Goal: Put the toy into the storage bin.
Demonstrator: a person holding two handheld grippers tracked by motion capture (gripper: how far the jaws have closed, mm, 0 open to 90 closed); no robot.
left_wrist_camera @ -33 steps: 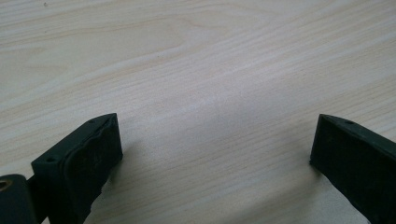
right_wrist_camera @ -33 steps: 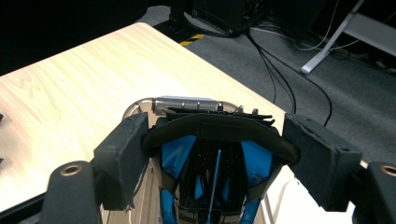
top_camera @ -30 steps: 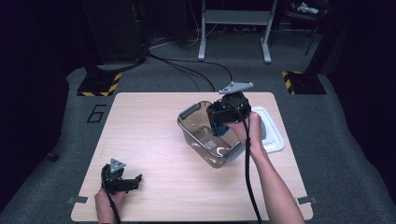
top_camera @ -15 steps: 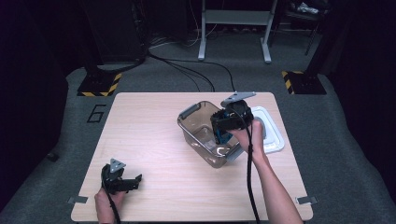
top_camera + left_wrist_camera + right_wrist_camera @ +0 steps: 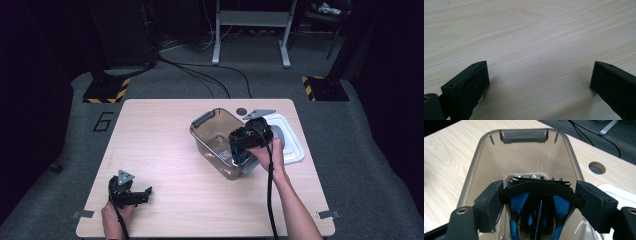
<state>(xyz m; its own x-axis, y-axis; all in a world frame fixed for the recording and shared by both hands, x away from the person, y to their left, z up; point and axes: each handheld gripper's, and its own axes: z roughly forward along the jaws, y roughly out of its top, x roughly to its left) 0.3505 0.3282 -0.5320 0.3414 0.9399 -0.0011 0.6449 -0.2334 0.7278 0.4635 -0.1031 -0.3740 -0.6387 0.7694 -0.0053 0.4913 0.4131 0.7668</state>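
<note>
moved: right tool (image 5: 239,150) has sunk lower into the clear bin (image 5: 210,125) | grip: clenched on black-and-blue headset (image 5: 537,195) | place: frame centre-right, bin floor directly beneath | left tool (image 5: 142,194) released, lower left on surface (image 5: 165,125)

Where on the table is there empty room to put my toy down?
The table is bare across its far left corner and the middle, between the left claw and the clear bin. It is crowded on the right, where the right claw lowers a black-and-blue thing into the bin beside the white lid.
</note>
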